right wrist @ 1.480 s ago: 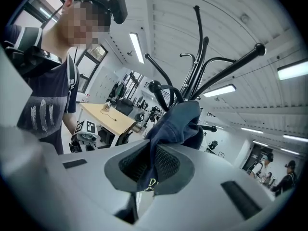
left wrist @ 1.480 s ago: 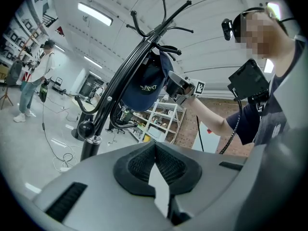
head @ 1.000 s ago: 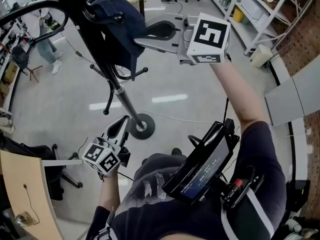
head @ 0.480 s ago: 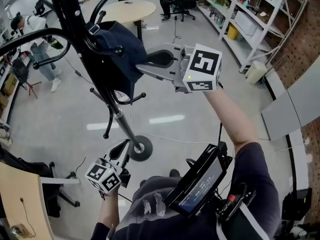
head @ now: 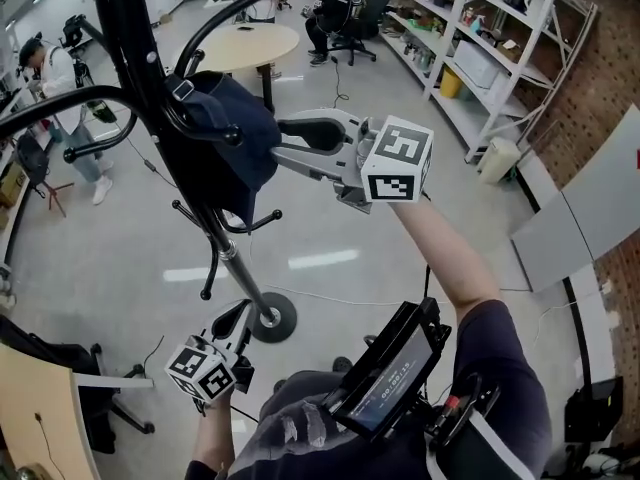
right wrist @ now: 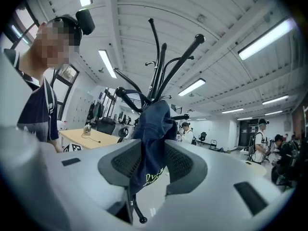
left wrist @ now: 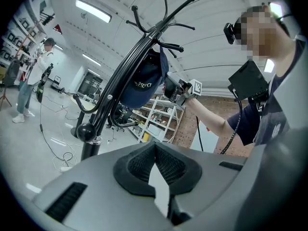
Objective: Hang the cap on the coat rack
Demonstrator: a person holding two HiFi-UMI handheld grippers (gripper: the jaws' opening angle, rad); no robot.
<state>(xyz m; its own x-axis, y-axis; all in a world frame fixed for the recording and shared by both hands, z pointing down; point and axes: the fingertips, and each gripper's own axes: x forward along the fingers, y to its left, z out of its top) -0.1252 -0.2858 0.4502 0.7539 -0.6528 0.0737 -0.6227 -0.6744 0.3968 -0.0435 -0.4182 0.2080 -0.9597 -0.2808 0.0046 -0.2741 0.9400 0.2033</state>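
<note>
The coat rack runs off the top edge of the head view, so its crown is lost there. Whichever hook carries the cap is buried under the cloth. The yellow lettering on it is too small and creased to read. In the left gripper view, the rack's foot sits hidden behind the left gripper.
</note>
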